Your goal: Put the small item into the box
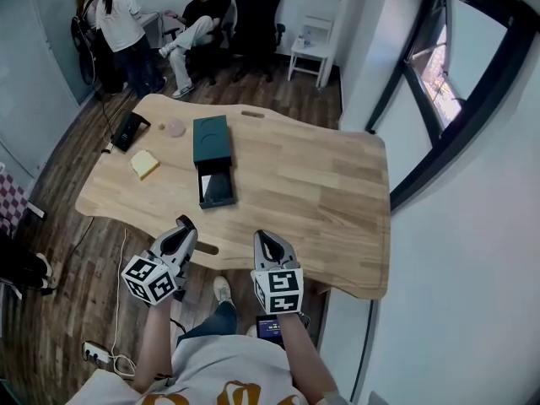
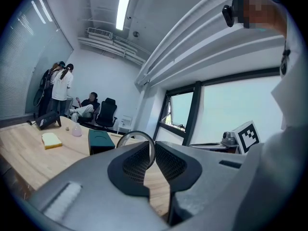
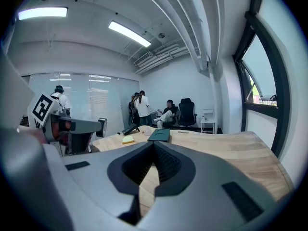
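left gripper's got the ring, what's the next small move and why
Probably carry the left gripper forward over the table toward the green box. Its fingers are shut on the ring, yet it hangs at the table's near edge, well short of the box's dark open tray, which looks pulled out and ready.

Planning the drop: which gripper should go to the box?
Left. The left gripper holds the ring, and the green box lies nearer it. The right gripper is shut and empty.
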Tool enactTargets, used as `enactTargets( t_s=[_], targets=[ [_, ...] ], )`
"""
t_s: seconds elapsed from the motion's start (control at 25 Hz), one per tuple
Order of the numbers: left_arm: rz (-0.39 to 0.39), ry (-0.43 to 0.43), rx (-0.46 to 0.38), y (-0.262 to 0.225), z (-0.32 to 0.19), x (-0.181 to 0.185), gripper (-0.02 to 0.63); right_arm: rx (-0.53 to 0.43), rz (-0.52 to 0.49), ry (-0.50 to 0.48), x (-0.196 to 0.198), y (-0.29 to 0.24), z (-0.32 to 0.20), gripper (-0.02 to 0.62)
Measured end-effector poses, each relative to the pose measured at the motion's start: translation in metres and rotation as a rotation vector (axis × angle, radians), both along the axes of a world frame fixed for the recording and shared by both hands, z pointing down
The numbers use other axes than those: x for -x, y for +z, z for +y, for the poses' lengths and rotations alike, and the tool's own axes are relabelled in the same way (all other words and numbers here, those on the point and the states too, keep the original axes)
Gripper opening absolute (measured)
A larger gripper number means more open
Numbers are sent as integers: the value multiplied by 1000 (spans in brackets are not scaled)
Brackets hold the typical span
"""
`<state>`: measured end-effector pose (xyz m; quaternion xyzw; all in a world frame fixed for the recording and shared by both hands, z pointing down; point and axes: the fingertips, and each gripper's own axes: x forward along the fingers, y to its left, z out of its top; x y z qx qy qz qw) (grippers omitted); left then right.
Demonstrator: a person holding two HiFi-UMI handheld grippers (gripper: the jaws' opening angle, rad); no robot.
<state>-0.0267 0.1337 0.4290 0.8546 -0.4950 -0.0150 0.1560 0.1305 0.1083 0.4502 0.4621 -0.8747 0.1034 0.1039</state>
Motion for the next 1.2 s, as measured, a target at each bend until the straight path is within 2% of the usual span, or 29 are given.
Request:
enactTargets(
  t_s=[0.48,0.68,0.92,1.2],
  targets=[
    [23,76,59,22,-150,48,40,43,34,70,48,12,-137,4],
    [28,111,87,35,-198,71,40,71,46,97,72,25,-181,5],
    [28,148,113,53,-234,94,40,89,72,119,98,39,-211,4],
    [31,193,130,63,-253,94,40,113,93,151,100,49,-218,4]
  ],
)
